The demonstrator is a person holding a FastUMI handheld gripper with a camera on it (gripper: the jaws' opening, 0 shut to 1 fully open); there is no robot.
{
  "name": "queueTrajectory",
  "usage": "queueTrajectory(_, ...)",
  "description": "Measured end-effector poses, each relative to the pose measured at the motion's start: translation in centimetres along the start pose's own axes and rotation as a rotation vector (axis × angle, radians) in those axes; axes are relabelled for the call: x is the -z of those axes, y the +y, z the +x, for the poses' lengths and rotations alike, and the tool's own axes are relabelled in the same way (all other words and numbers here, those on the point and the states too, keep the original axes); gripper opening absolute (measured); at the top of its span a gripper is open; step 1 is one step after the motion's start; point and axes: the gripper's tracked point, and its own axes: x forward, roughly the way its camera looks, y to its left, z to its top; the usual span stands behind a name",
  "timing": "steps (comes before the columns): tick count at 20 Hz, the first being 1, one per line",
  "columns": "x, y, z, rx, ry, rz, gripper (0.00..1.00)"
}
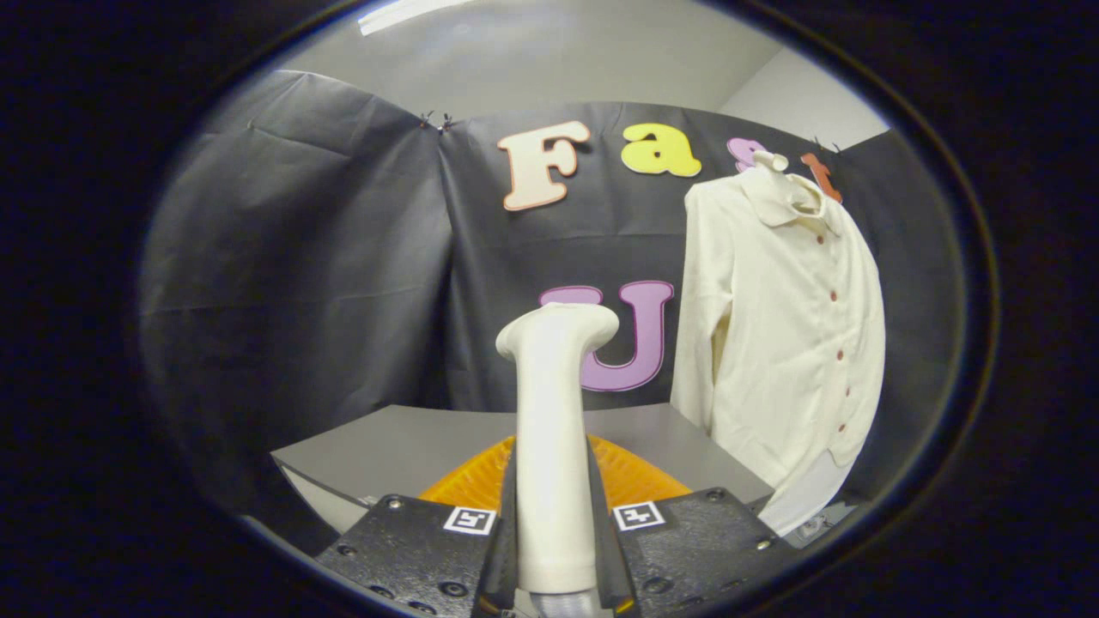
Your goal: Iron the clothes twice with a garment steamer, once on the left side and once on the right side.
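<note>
1. The gripper [554, 549] has its 2 fingers clamped on the handle of the garment steamer [554, 412], one pressing on each side of the pale shaft.
2. The steamer stands upright between the fingers, its long axis running straight up from them, with the rounded head at the top tipped a little to the right.
3. The shirt [786, 343] hangs on a hanger against the booth's dark wall, beyond the fingers and off to their right, well apart from the steamer's head.
4. The shirt's long axis is vertical, with a row of buttons down its front; the near sleeve hangs along the edge closest to the steamer.
5. An orange mat [635, 481] lies on the grey counter [412, 446] just ahead of the fingers, behind the steamer's shaft.
6. Judged from this, neither of the 2 passes has begun: the coming move calls for carrying the steamer forward and right until its head faces the cloth.
</note>
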Motion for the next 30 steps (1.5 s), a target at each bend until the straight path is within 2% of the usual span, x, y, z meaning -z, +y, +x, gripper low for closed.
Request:
queueTrajectory(5, -5.6, -2.6, -4.3, -0.01, -0.152, -0.048, 0.35)
queueTrajectory(9, -8.7, -6.2, -6.8, 0.023, -0.252, -0.103, 0.35)
queueTrajectory(14, -11.4, -11.5, -7.5, 0.076, -0.326, -0.118, 0.35)
queueTrajectory(19, -11.1, -17.0, -5.5, 0.112, -0.312, -0.072, 0.35)
queueTrajectory(24, -9.7, -21.4, -1.5, 0.134, -0.283, -0.047, 0.35)
queueTrajectory(30, -7.1, -24.2, 3.0, 0.14, -0.248, -0.003, 0.35)
